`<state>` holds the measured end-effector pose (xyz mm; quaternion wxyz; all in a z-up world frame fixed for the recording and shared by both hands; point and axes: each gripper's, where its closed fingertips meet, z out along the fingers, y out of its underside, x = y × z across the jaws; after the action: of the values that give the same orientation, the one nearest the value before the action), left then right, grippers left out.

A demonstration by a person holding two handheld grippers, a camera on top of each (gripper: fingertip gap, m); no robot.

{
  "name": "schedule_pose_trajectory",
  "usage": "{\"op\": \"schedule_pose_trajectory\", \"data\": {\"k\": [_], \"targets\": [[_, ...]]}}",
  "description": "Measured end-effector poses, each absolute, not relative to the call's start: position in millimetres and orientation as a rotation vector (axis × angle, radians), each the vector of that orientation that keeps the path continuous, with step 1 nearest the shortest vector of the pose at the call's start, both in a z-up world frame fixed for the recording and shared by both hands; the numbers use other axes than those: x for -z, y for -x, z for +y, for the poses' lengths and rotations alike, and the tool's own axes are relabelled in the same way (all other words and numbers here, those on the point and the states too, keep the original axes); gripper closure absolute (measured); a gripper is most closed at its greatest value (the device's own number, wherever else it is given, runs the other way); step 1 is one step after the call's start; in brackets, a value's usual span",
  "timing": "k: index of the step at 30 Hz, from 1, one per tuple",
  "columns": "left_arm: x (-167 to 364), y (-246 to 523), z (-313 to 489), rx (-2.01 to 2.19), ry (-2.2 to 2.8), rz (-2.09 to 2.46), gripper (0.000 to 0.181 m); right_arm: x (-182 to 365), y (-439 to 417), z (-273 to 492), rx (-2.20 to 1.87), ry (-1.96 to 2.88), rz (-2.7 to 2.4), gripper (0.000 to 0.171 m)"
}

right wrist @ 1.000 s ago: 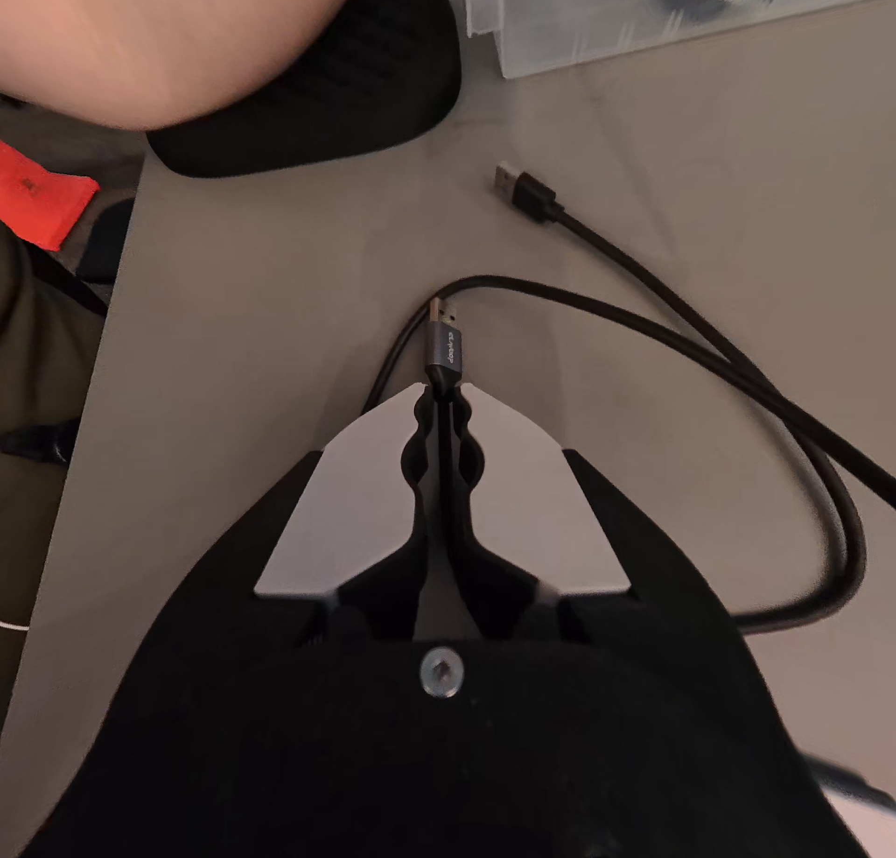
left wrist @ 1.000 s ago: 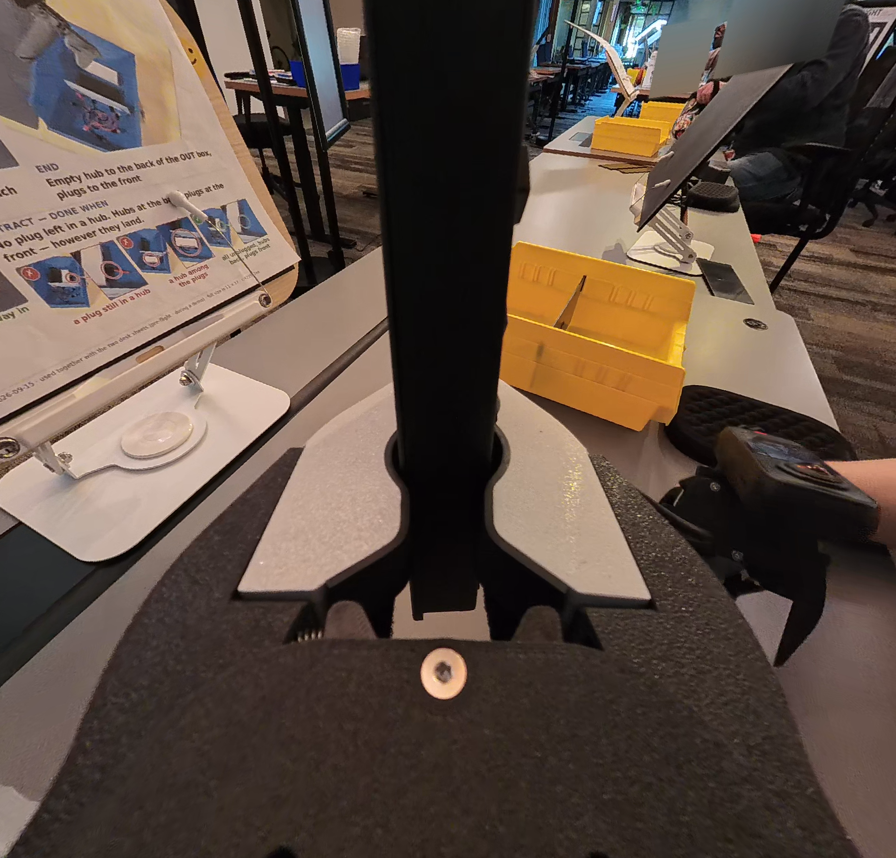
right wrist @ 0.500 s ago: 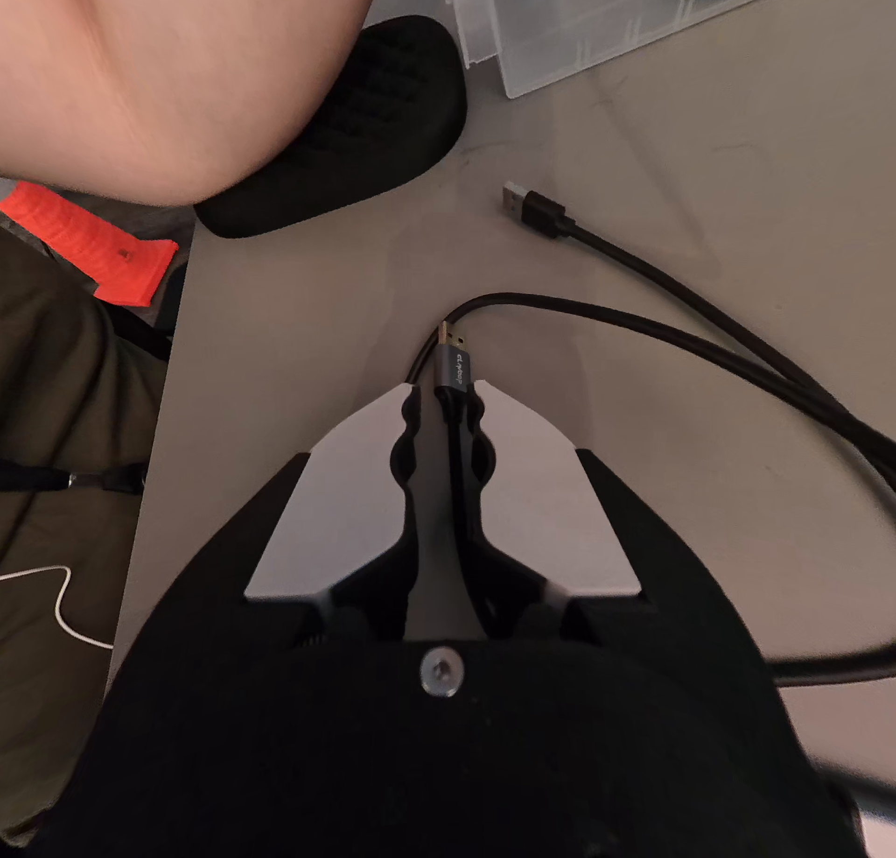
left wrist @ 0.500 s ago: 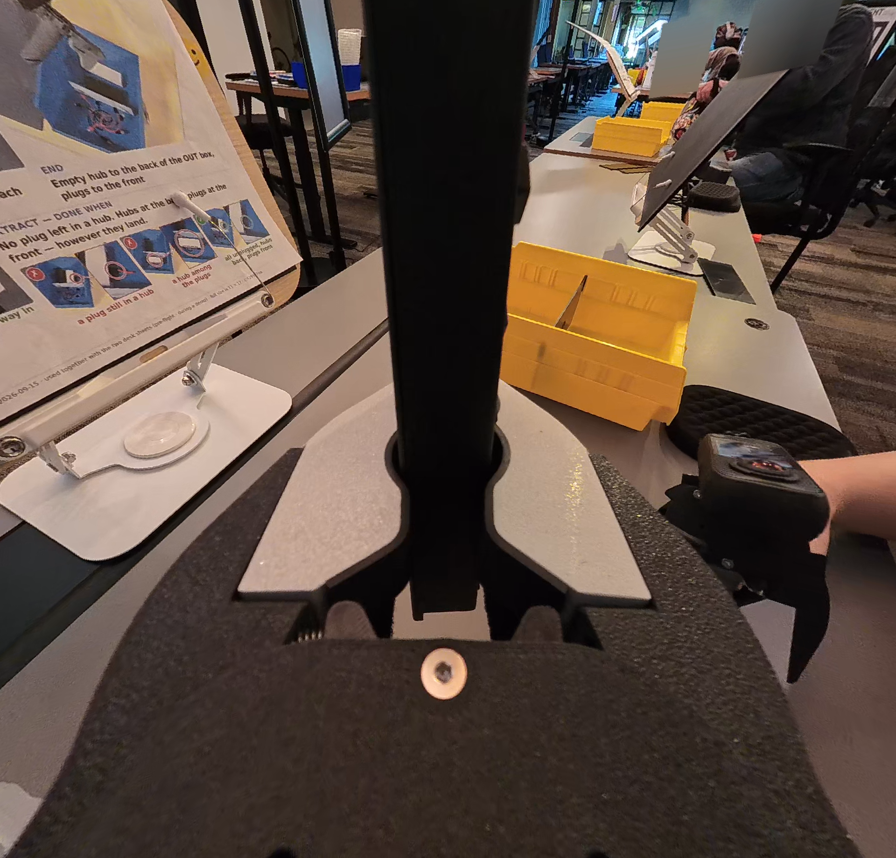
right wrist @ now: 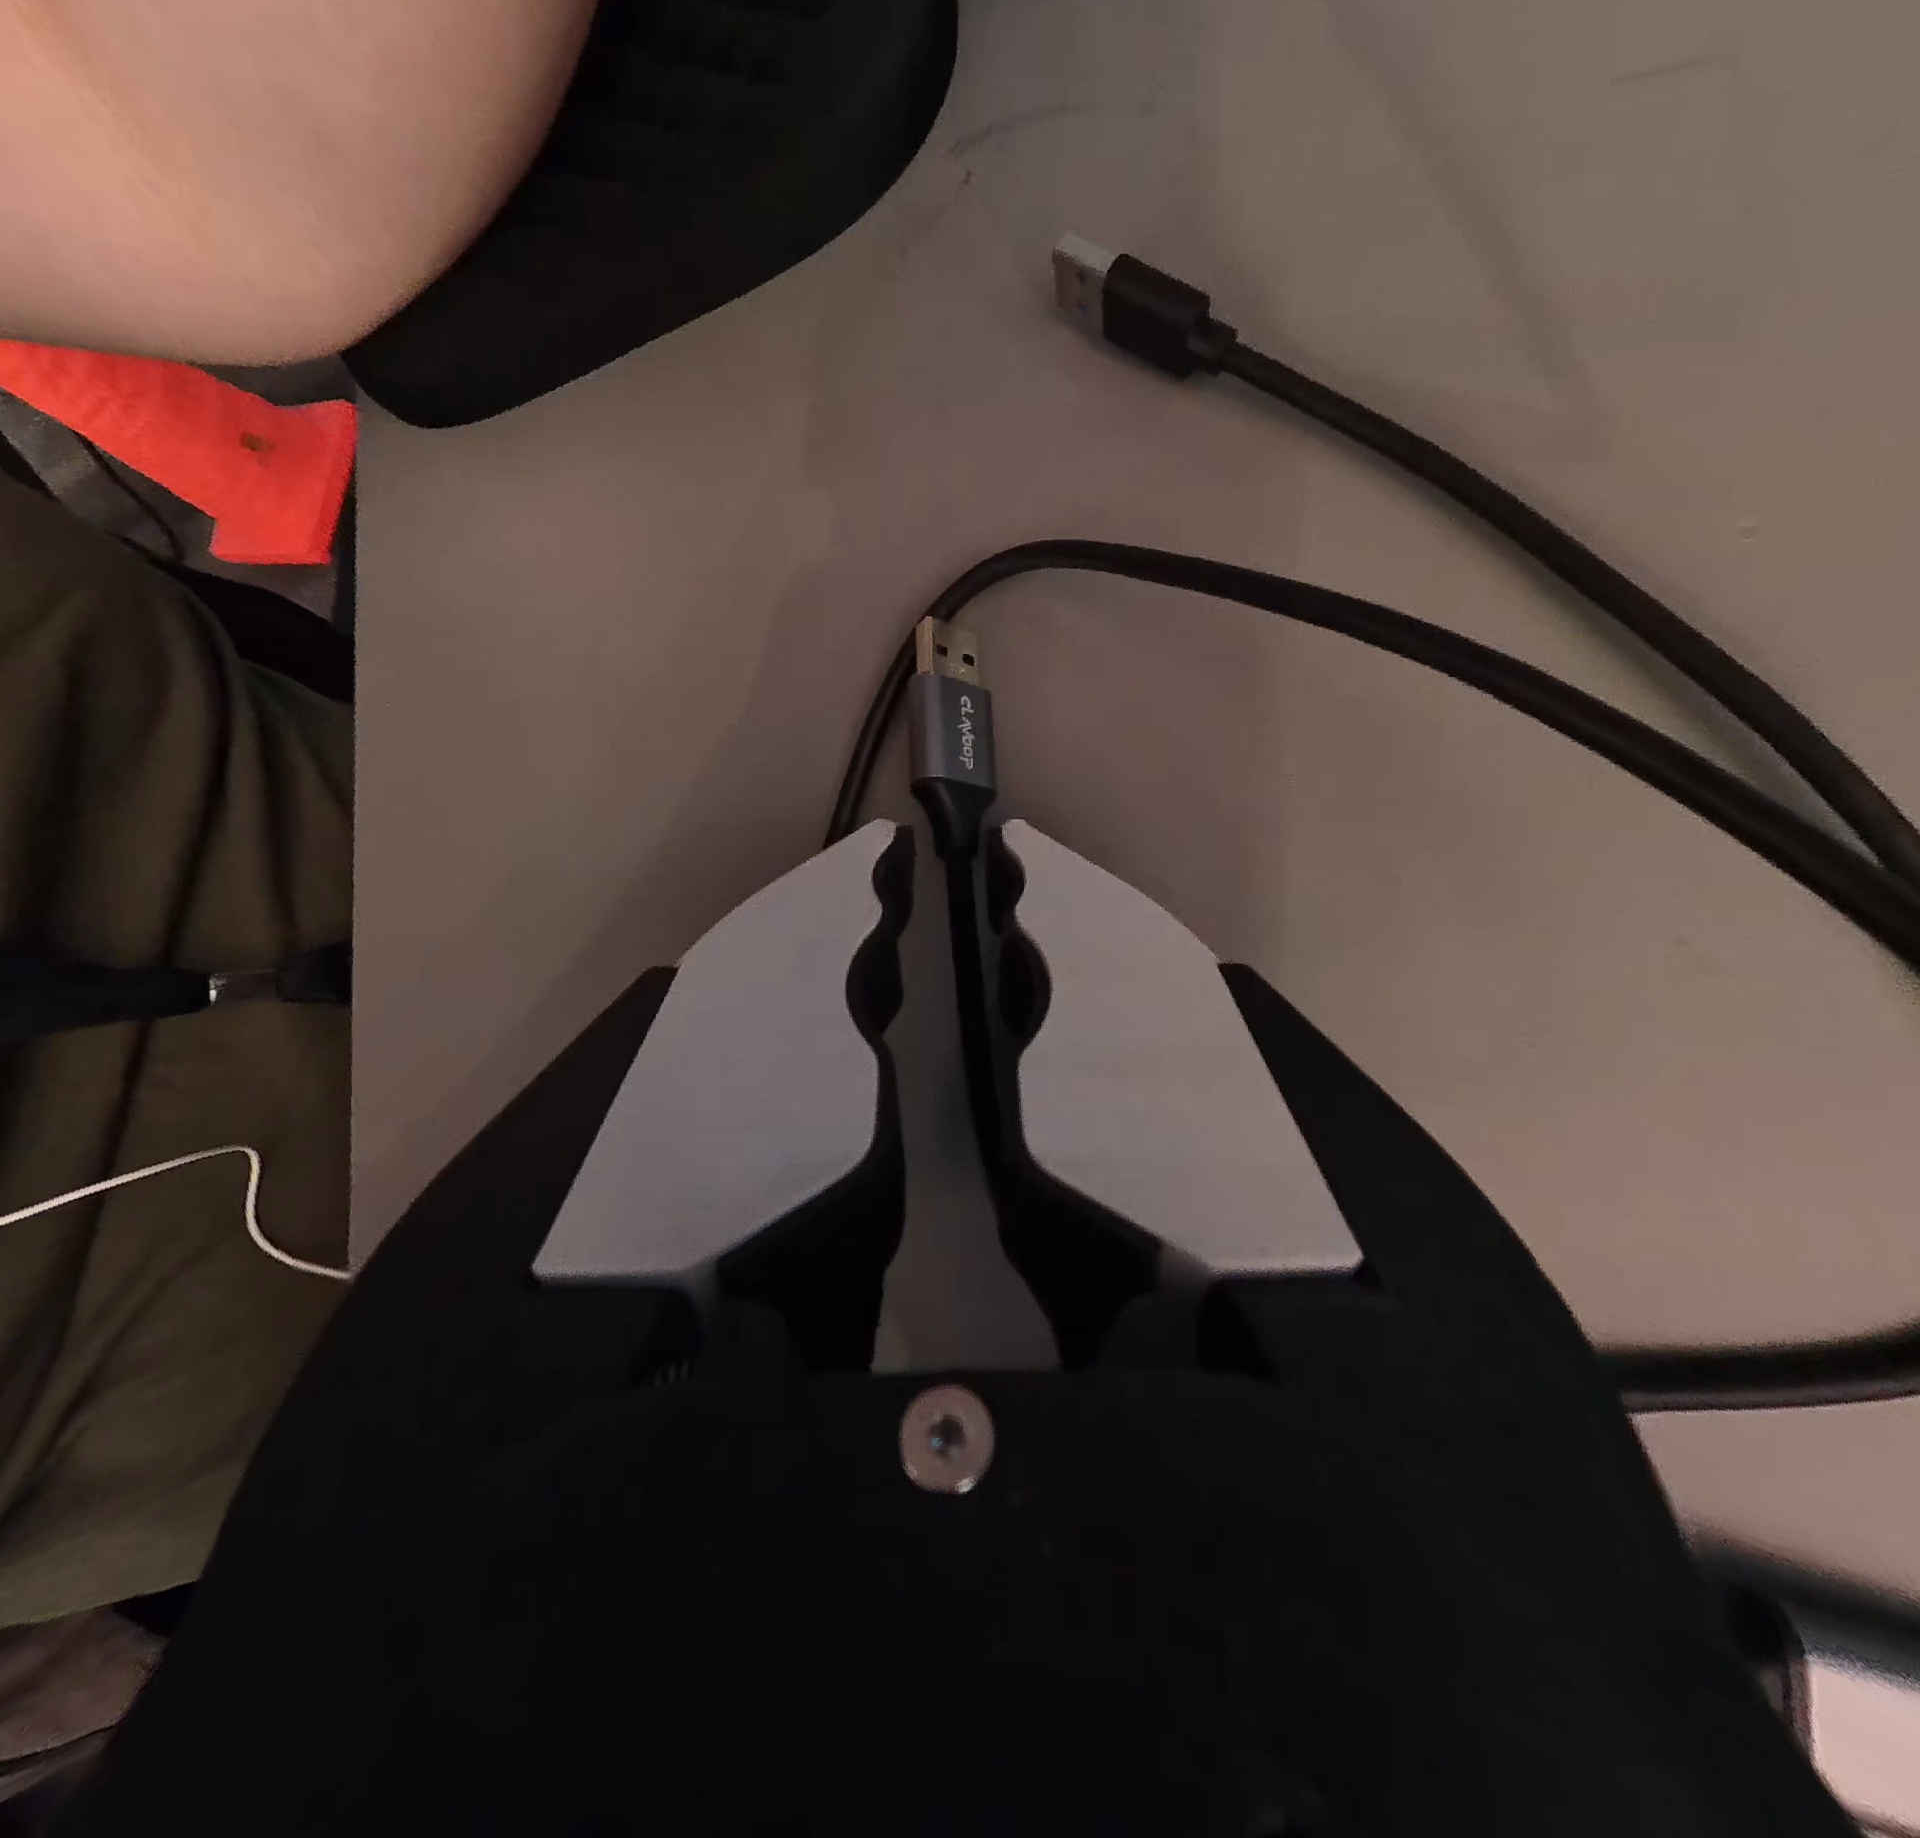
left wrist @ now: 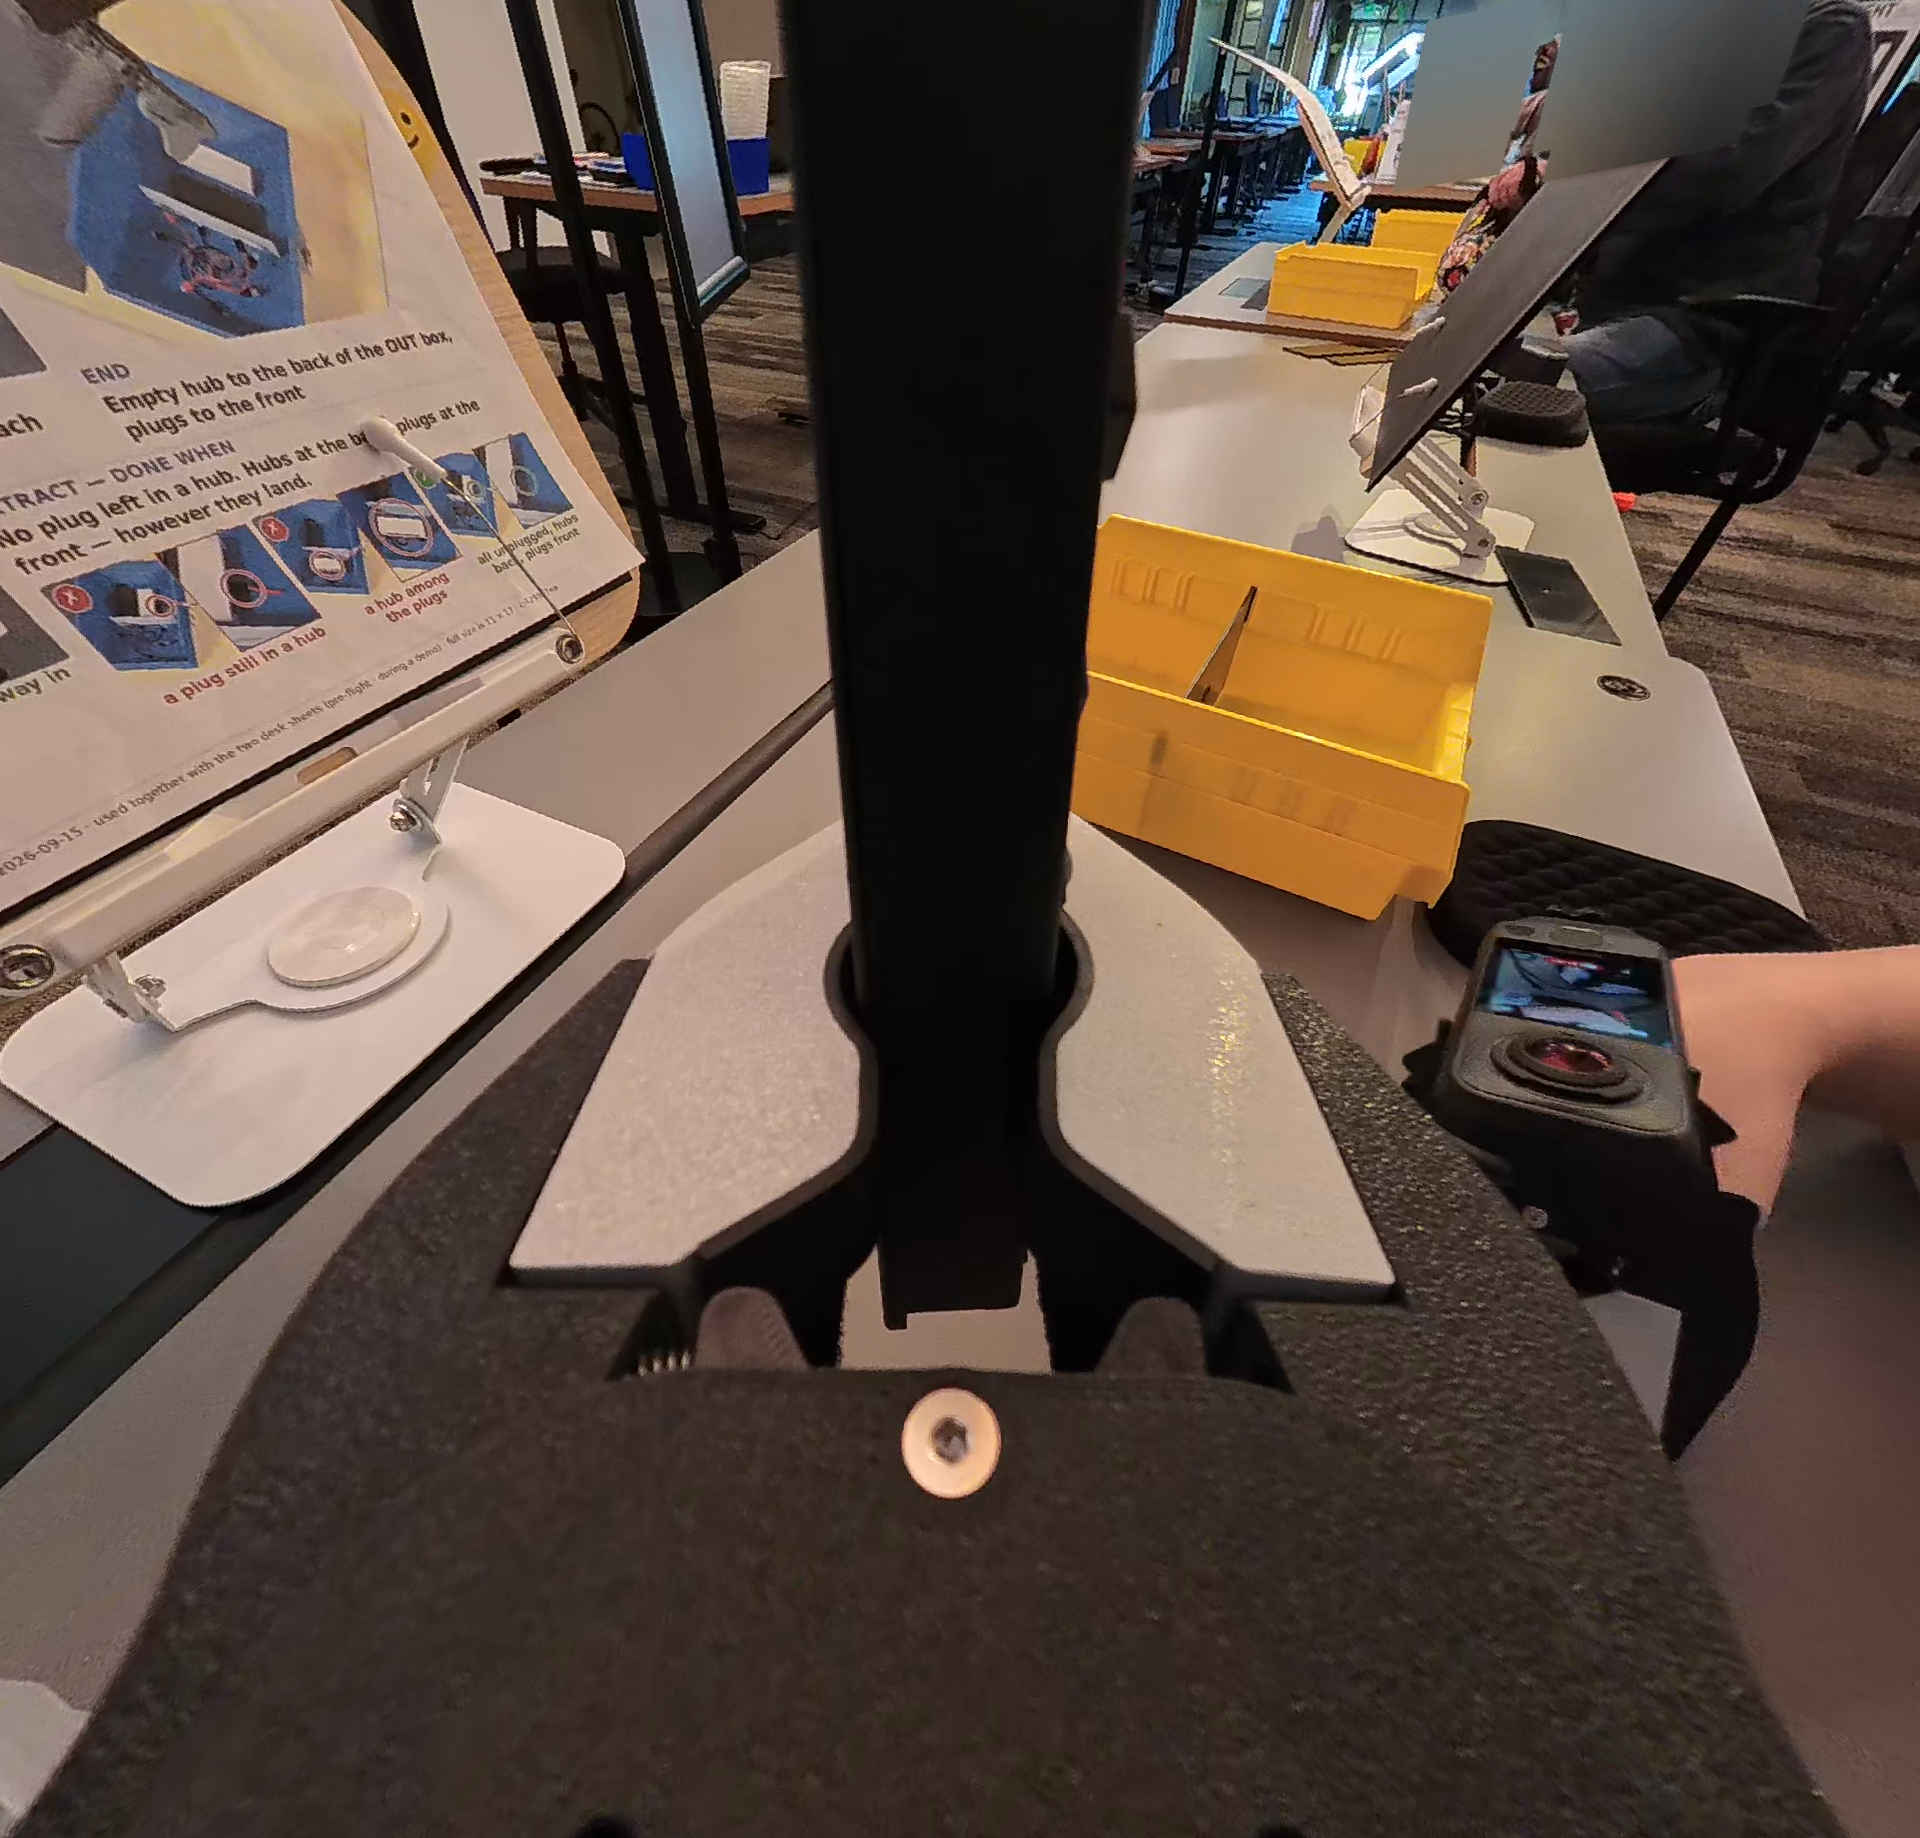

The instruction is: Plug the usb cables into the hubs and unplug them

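The right claw (right wrist: 948, 832) is pinching a limp cable just behind its grey USB plug (right wrist: 951, 739). The left claw (left wrist: 956, 947) is clamping a stiff black hub (left wrist: 951, 438). Gripping the rigid plug shell would likely steer insertion better.

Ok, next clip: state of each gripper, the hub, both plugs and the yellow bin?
Left gripper: shut on the hub.
Hub: black bar, held upright, no plug visible in it.
Right gripper: shut on the grey plug's cable, just behind the plug.
Grey plug: unplugged, sticking out past the fingertips.
Black plug: unplugged, lying loose on the table.
Yellow bin: on the table, divider upright, looks empty.
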<state>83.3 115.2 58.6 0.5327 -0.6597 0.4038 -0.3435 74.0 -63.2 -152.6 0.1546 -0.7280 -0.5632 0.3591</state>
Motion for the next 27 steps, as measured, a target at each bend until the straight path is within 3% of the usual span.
{"op": "schedule_pose_trajectory", "data": {"k": [18, 27], "targets": [[-58.4, -83.1, 115.6, 0.809, 1.572, 0.965, 0.155, 149.1, -79.6, -63.8, -1.068, 2.042, -1.602, 0.163], [-60.8, -82.3, 116.8, 0.813, 1.563, 0.946, 0.155, 61.6, -87.9, -67.7, -0.746, 1.721, -1.434, 0.163]]}}
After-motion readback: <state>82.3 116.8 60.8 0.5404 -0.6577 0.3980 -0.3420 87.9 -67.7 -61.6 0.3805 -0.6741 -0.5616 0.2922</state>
